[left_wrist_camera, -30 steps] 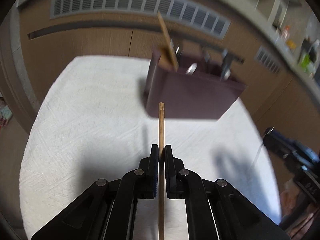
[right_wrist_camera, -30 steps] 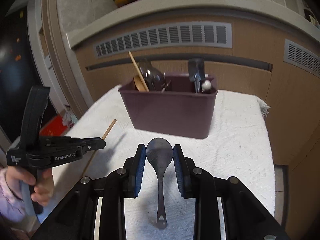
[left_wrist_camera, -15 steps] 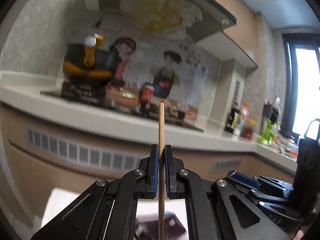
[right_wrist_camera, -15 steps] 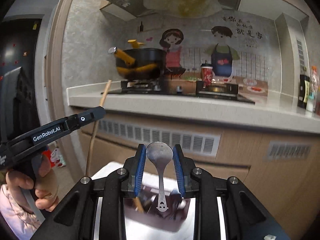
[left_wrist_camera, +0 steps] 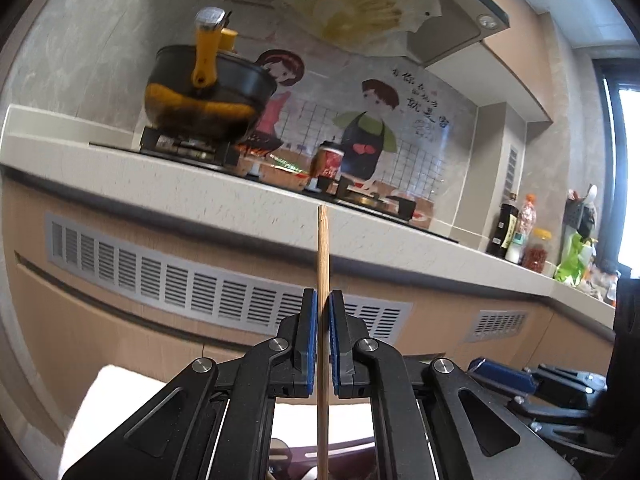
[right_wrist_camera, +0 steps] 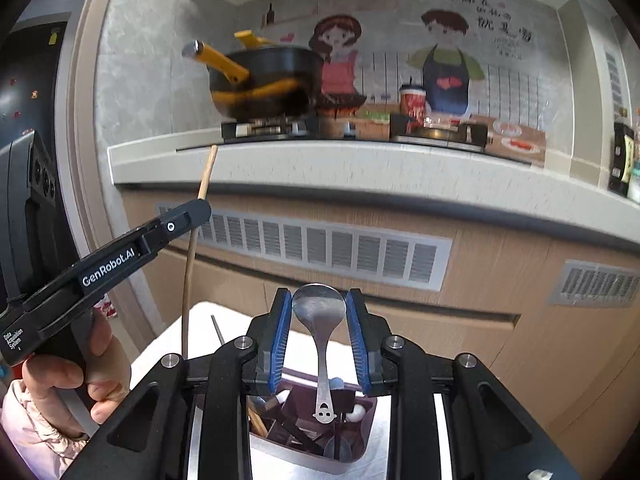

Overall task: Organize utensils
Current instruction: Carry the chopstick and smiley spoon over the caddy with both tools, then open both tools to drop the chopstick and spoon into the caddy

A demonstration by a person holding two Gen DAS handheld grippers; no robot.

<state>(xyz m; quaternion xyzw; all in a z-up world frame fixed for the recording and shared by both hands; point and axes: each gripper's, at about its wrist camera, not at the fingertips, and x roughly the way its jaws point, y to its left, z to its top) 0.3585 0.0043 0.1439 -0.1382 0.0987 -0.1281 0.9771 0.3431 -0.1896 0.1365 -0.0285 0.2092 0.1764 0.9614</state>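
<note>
At nine o'clock in my right wrist view, my hand [right_wrist_camera: 76, 376], cuffed by a pink sleeve [right_wrist_camera: 28, 436], holds my left gripper [right_wrist_camera: 200, 210], clenched on a wooden chopstick [right_wrist_camera: 195, 240] that stands nearly upright, its top against the pale kitchen counter edge [right_wrist_camera: 360, 168] and its lower length hanging toward the white cloth [right_wrist_camera: 192, 328] on the desk. My left wrist view shows the same grip head-on: my left gripper [left_wrist_camera: 323, 340] has its blue pads [left_wrist_camera: 310, 344] pressed on both sides of the chopstick [left_wrist_camera: 322, 280], which runs straight from six o'clock up toward twelve and ends level with the counter front.

At centre, my right gripper [right_wrist_camera: 319, 336] is grasping a metal spoon [right_wrist_camera: 320, 320] by the bowl, bowl uppermost between the blue pads [right_wrist_camera: 280, 340], the handle hanging straight down toward six o'clock with a small face cut into its end. Directly below that handle sits the dark maroon utensil caddy [right_wrist_camera: 360, 440] on the white cloth, with several utensils standing in its compartments; which compartment the spoon hangs over I cannot tell.

Behind, at twelve o'clock, a black pot with yellow handles [right_wrist_camera: 264, 80] sits on the stove, and bottles [right_wrist_camera: 624, 160] stand at three o'clock.
</note>
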